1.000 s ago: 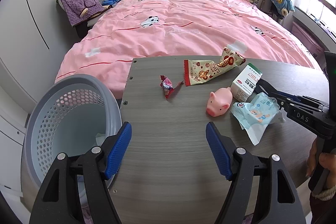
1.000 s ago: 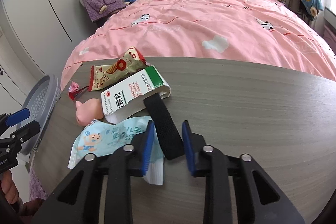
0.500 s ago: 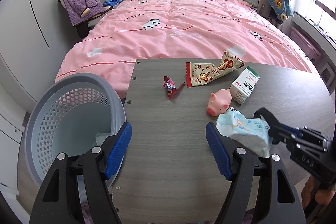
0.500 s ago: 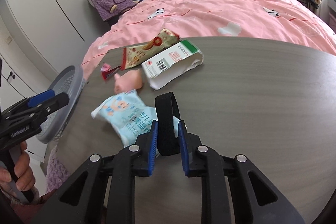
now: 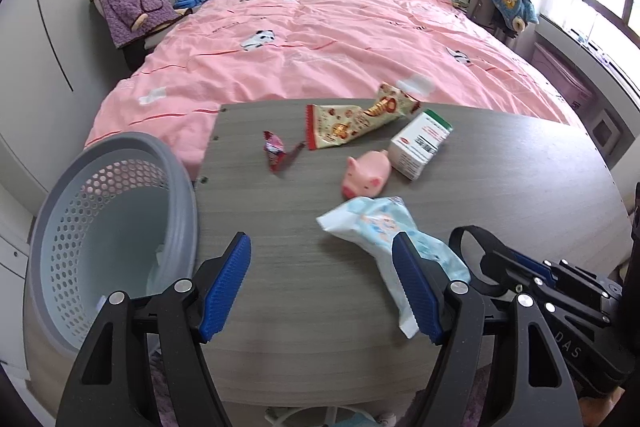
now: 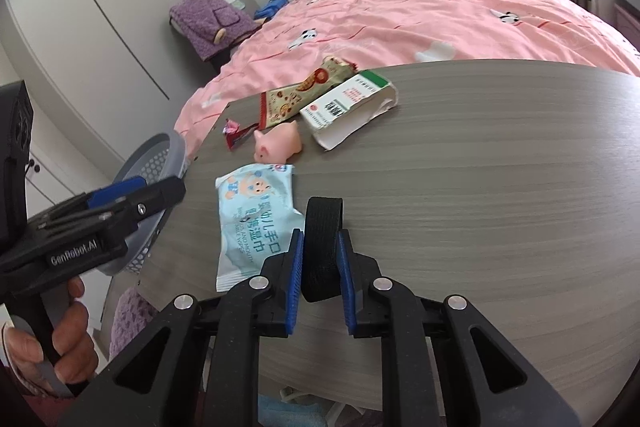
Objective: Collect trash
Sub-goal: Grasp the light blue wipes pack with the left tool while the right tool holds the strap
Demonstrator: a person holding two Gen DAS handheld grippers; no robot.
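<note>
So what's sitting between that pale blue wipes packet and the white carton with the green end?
The pink rubber pig toy lies between the blue wipes packet and the green-topped white carton, clearest in the left wrist view.

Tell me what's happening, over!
Right gripper shut on black strap. Left gripper open, empty. Wipes packet on table. Basket beside table, nothing blocking.
</note>
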